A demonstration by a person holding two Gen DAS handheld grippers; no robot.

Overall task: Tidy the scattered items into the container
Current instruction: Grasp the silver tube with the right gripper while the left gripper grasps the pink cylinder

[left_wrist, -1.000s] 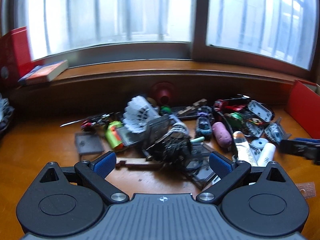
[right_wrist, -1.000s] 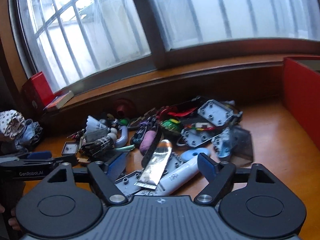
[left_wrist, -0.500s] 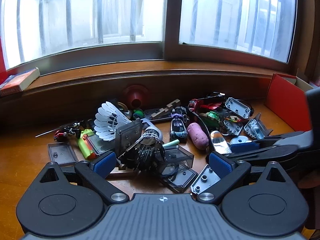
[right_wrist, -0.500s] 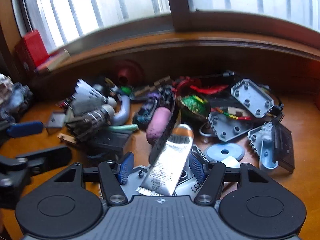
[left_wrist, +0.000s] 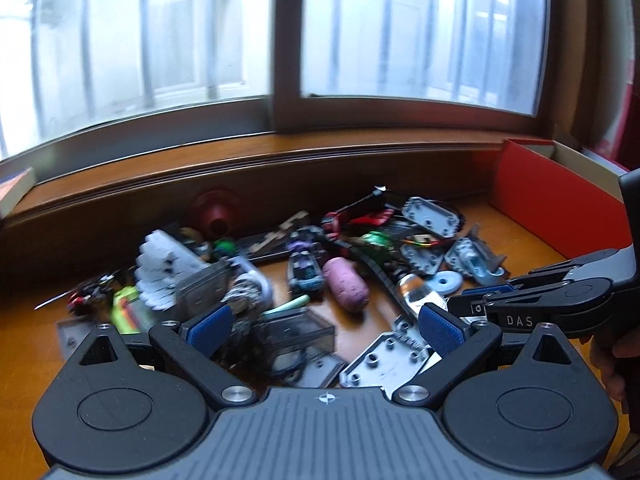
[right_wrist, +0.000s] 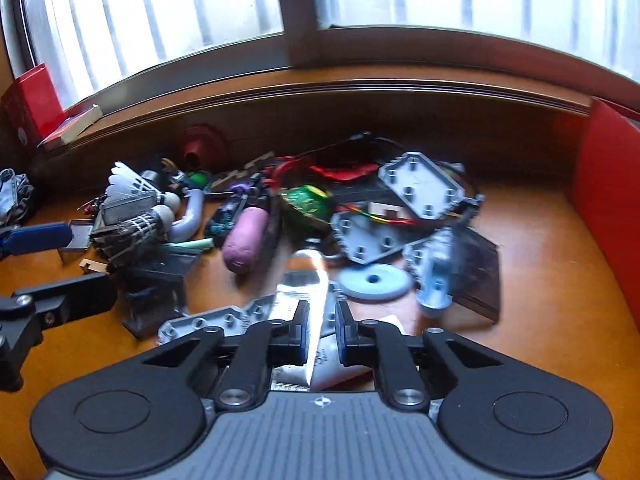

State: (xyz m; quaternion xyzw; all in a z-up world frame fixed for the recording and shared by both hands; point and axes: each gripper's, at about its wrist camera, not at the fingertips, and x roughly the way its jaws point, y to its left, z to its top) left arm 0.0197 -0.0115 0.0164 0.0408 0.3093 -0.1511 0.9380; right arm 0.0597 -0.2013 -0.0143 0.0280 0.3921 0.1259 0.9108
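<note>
Many small things lie in a messy pile on the wooden surface under the window. Almost nothing looks tidied yet, as far as I can judge. The red container stands at the right end of the surface, well apart from most of the pile, and I cannot see what is inside it.

The right hand-held gripper is low over the near edge of the pile. Its two fingers are nearly together, with a shiny silver tube between them. It seems to be pinching the flat end of the tube, but the picture is blurry, so I am not fully sure the grip is tight. A white tube lies just under those fingers.

The left hand-held gripper has its blue pads wide apart and holds nothing. It hangs over a clear dark box and a grey plate with holes.

Lots is left to do. A pink roll, a white shuttlecock, a dark shuttlecock, a green ball, a round blue disc, a small toy car and more grey plates all sit on the surface. Each one must go to the red container. My guess is the silver tube goes first.
</note>
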